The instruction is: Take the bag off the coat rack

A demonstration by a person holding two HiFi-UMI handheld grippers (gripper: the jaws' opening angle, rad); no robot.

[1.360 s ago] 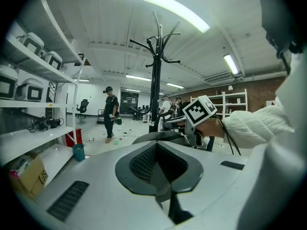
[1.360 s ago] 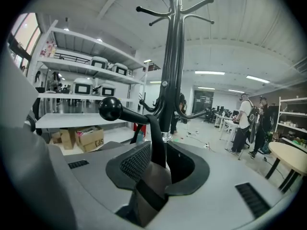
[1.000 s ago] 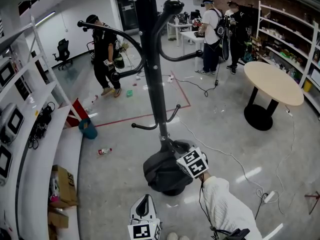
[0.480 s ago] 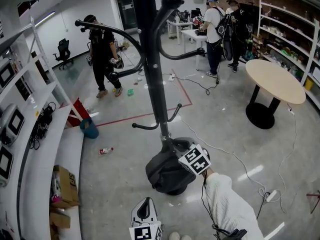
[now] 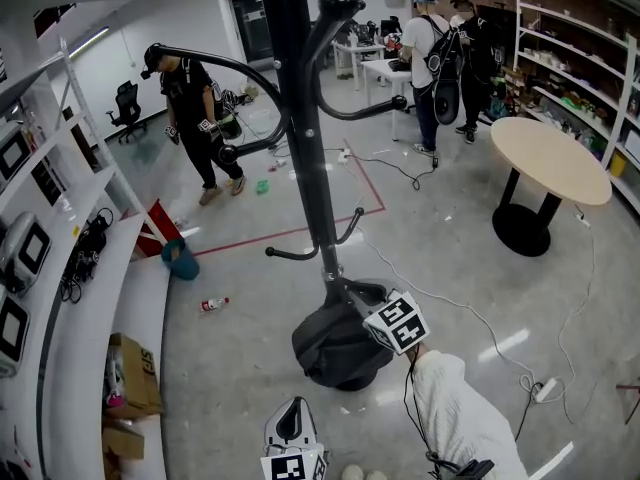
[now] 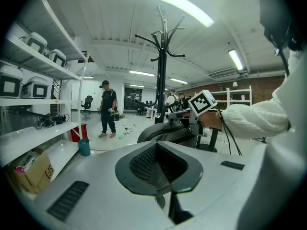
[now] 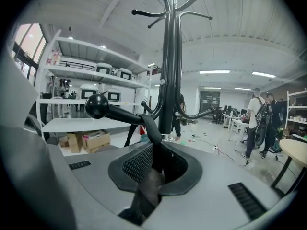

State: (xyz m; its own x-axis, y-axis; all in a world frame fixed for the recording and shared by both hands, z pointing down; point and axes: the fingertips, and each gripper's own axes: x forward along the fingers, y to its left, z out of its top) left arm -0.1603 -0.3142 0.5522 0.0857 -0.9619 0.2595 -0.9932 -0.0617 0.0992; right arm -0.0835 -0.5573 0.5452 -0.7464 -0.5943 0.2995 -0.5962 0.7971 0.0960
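The right gripper [image 7: 152, 169] has its 2 jaws closed on the bag's black strap [image 7: 151, 137]. From the jaws the strap rises a short way and loops over 1 low hook arm [image 7: 123, 114] of the coat rack [image 7: 168, 80]. That arm is what the coming move turns on. In the right gripper view its long axis runs from the pole out to the left and slightly upward, and it ends in a round knob [image 7: 98, 106]. The strap sits at the pole end of the arm, so the free end lies to the left of the jaws, and the loop would likely have to travel along the arm and lift clear over the knob. The right gripper is the nearer tool, already on the strap. The left gripper [image 6: 160, 176] has its jaws together with nothing between them. It waits low and well apart, looking toward the bag from the side. The bag [image 5: 330, 343] is black, soft and rounded, and slumps in folds. It hangs low at the foot of the pole, just beside the right gripper's marker cube. Whether its underside touches the floor [image 5: 450, 228] cannot be told from these views. Being limp, it will probably sag and swing once the strap leaves the hook.
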